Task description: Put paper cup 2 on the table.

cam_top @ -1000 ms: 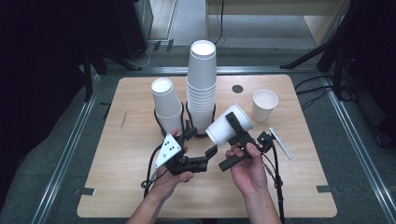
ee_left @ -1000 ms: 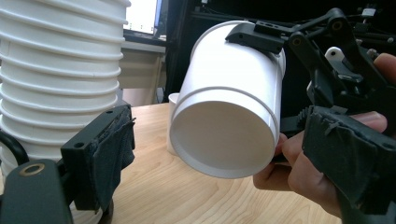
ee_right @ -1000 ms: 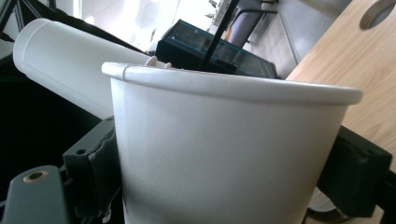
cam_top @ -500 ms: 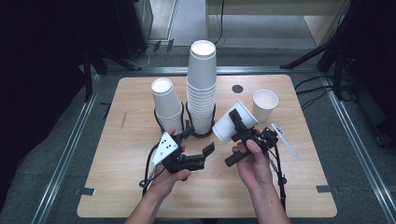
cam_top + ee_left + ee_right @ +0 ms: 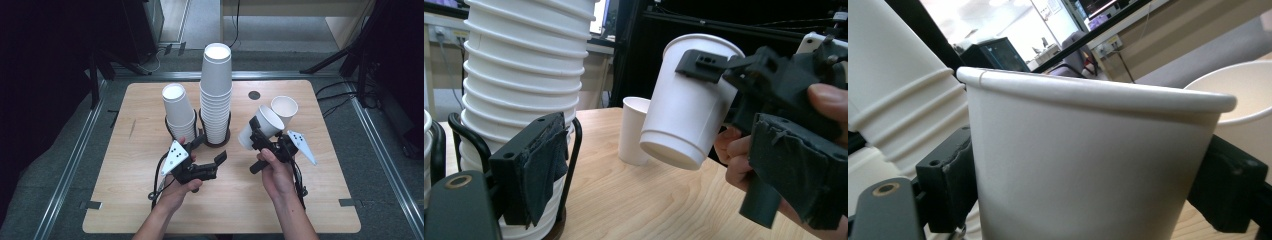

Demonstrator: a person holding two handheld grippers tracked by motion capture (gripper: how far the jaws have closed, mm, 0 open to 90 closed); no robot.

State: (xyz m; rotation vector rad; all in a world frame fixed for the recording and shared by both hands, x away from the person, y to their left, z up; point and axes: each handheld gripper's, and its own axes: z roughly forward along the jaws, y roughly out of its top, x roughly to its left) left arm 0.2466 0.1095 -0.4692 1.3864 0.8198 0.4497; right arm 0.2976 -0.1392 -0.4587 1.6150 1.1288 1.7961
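Observation:
My right gripper [image 5: 258, 134] is shut on a white paper cup [image 5: 268, 120], which hangs tilted above the table, mouth up and to the right. In the right gripper view the cup [image 5: 1088, 150] sits between both black jaws. A second, single cup [image 5: 285, 106] stands upright just behind it. My left gripper [image 5: 218, 164] lies low in front of the tall cup stack [image 5: 216, 95], pointing right, open with nothing between its jaws. In the left gripper view one of its pads [image 5: 544, 165] is beside the stack [image 5: 519, 85], and the held cup [image 5: 684, 110] hangs farther off.
A shorter cup stack [image 5: 177, 111] stands left of the tall one; both sit in black wire holders [image 5: 227, 136]. A dark round hole [image 5: 254, 94] marks the wooden table [image 5: 150, 210] at the back. Metal rails run along the table's sides.
The right gripper has shifted slightly right with the cup, which has tipped more upright and now hangs closer to the single cup. The left gripper has hardly moved.

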